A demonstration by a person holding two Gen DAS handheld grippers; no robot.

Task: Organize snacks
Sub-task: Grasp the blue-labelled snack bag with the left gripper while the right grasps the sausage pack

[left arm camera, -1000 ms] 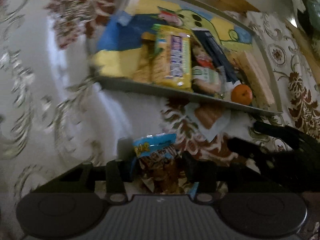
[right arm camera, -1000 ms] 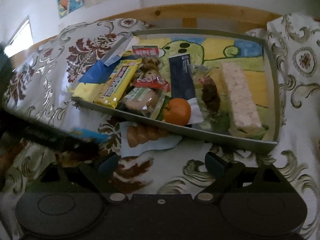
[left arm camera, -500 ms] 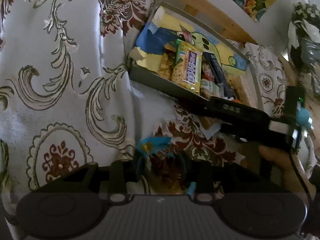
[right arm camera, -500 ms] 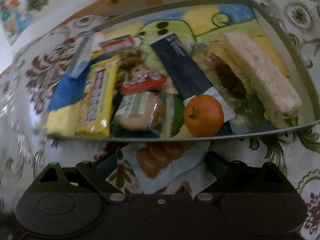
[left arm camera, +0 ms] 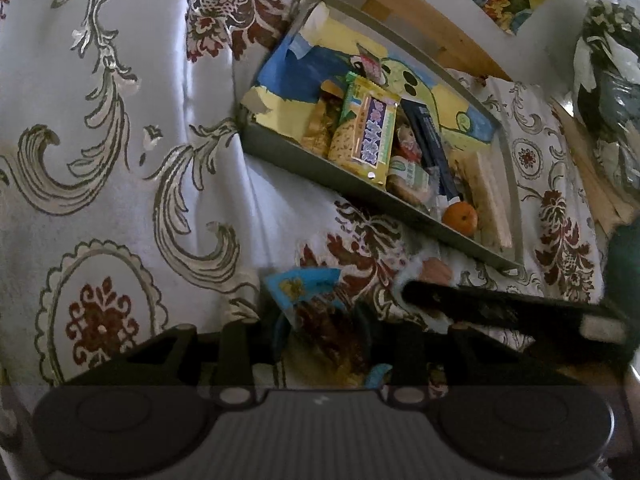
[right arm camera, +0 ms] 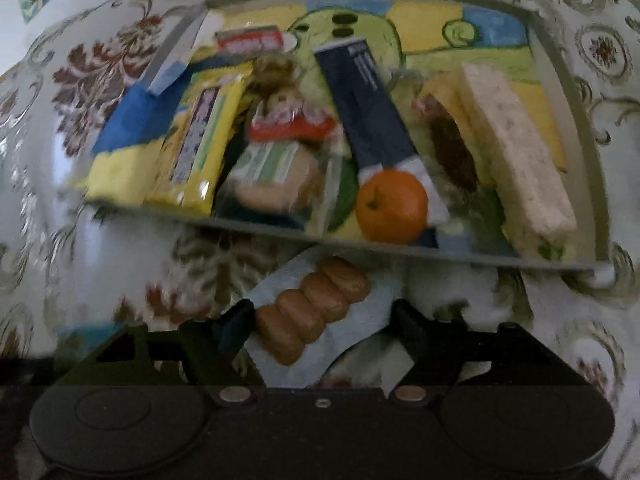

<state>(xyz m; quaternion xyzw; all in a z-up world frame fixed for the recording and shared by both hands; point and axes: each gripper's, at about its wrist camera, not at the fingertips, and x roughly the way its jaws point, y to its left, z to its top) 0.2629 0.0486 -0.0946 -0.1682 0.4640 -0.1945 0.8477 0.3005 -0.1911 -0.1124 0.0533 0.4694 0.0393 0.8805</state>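
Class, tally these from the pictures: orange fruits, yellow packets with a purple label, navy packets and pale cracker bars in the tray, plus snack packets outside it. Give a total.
Orange fruit: 1
Yellow packet: 1
Navy packet: 1
Pale cracker bar: 1
Packets outside the tray: 2, the blue packet and the bun packet
Total: 6

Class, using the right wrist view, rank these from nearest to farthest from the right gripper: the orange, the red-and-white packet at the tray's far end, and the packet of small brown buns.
1. Bun packet: between the right gripper fingers, outside the tray.
2. Orange: inside the tray, against its near wall.
3. Red-and-white packet: far end, left of centre.
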